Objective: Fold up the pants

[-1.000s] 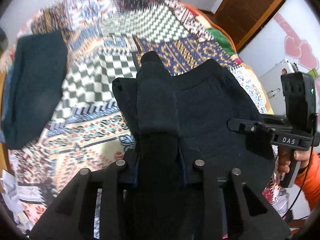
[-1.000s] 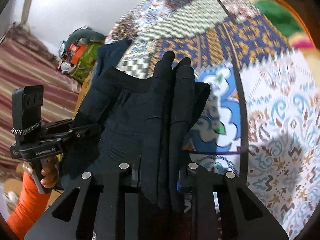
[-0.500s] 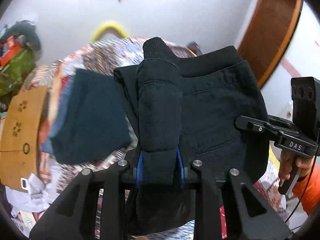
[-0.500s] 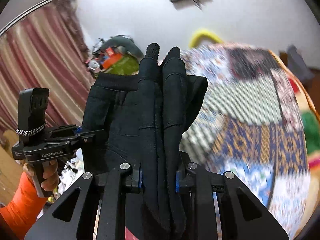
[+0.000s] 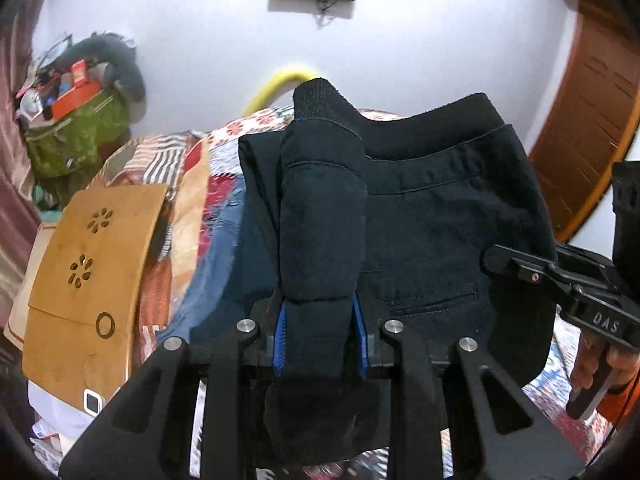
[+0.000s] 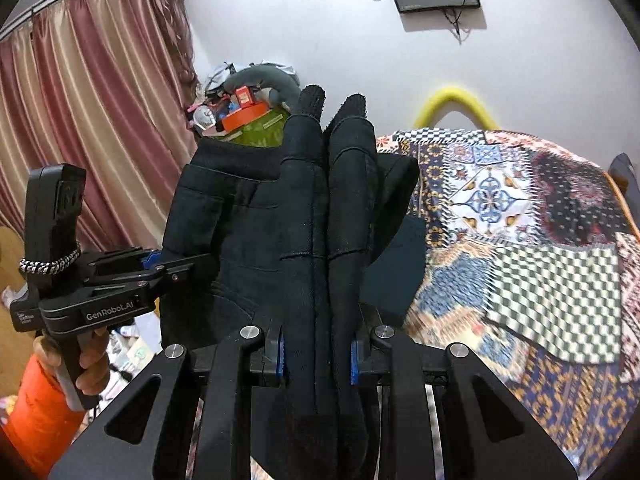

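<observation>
The black pants (image 5: 440,216) hang in the air between both grippers, held at the waistband with a back pocket facing the left wrist view. My left gripper (image 5: 320,216) is shut on a bunched fold at one end of the waistband. My right gripper (image 6: 326,216) is shut on the other end, with the cloth (image 6: 240,248) stretching left toward the left gripper (image 6: 120,276). The right gripper also shows in the left wrist view (image 5: 560,280), clamped on the cloth's right edge. The fingertips are hidden by fabric.
A patchwork bedspread (image 6: 520,220) covers the bed below and to the right. Another dark blue folded garment (image 5: 224,280) lies on the bed. A wooden board (image 5: 88,264) and a green bag (image 5: 76,140) of clutter stand left. Curtains (image 6: 100,100) hang left.
Both grippers have lifted the pants up off the bed and tilted upward; the wall, screen and curtains now fill the background where the bedspread was.
</observation>
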The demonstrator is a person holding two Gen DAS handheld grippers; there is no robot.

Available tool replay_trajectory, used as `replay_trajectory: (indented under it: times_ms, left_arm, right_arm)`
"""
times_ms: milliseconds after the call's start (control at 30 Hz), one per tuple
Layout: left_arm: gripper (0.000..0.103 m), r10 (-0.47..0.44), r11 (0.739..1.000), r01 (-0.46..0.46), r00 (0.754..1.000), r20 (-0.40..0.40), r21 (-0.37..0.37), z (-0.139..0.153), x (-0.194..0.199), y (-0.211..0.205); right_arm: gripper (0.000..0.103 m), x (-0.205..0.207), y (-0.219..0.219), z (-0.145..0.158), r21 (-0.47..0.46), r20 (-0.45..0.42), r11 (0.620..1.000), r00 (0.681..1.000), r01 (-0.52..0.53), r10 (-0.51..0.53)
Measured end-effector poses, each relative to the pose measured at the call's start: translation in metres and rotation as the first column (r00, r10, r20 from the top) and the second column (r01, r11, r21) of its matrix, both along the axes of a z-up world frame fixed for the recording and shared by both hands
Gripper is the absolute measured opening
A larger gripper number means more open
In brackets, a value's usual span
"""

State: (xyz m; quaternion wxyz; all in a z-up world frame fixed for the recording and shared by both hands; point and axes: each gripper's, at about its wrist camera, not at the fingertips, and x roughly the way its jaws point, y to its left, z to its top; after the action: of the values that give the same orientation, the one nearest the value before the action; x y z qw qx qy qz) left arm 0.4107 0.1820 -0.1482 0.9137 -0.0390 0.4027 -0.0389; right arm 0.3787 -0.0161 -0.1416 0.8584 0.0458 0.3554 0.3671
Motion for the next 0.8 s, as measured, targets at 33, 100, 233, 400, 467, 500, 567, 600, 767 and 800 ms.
replay_trajectory:
  times_ms: [33,100,233,400,467,500,567,600,767,800]
  left_arm:
    - [0.026,0.011,1.0,-0.011,1.0,-0.007,0.003,-0.007,0.008,0.006]
    - [0.026,0.034,0.999,-0.034,0.999,-0.028,0.015,-0.025,0.023,0.015]
    - [0.026,0.07,0.997,-0.067,0.994,-0.078,0.047,-0.066,0.058,0.028]
    - [0.026,0.102,0.992,-0.09,0.985,-0.139,0.093,-0.113,0.091,0.035]
    - [0.027,0.107,0.992,-0.094,0.982,-0.157,0.089,-0.125,0.099,0.035]
    - [0.029,0.11,0.992,-0.097,0.981,-0.162,0.085,-0.128,0.101,0.035]
    - [0.035,0.125,0.989,-0.11,0.978,-0.167,0.094,-0.131,0.101,0.033]
    - [0.039,0.134,0.988,-0.118,0.976,-0.169,0.103,-0.132,0.1,0.032]
    - [0.046,0.15,0.985,-0.129,0.971,-0.186,0.117,-0.122,0.084,0.038]
    - [0.046,0.154,0.984,-0.132,0.97,-0.188,0.121,-0.118,0.08,0.039]
  right_arm:
    - [0.02,0.007,0.006,-0.007,-0.001,-0.01,1.0,1.0,0.001,-0.001]
    - [0.02,0.027,0.018,-0.023,-0.008,-0.041,1.0,0.999,0.006,-0.006]
    - [0.02,0.052,0.036,-0.054,-0.043,-0.072,0.999,0.997,0.011,-0.014]
    - [0.02,0.079,0.054,-0.089,-0.089,-0.169,0.996,0.985,0.006,-0.021]
    - [0.021,0.087,0.057,-0.098,-0.133,-0.192,0.991,0.98,0.021,-0.047]
    - [0.022,0.089,0.057,-0.101,-0.147,-0.213,0.989,0.975,0.033,-0.064]
    - [0.025,0.092,0.054,-0.106,-0.158,-0.251,0.986,0.963,0.055,-0.094]
    - [0.027,0.089,0.054,-0.106,-0.176,-0.252,0.983,0.963,0.056,-0.1]
    - [0.031,0.069,0.042,-0.097,-0.272,-0.213,0.962,0.973,0.031,-0.092]
    - [0.031,0.065,0.037,-0.094,-0.274,-0.205,0.961,0.975,0.031,-0.09]
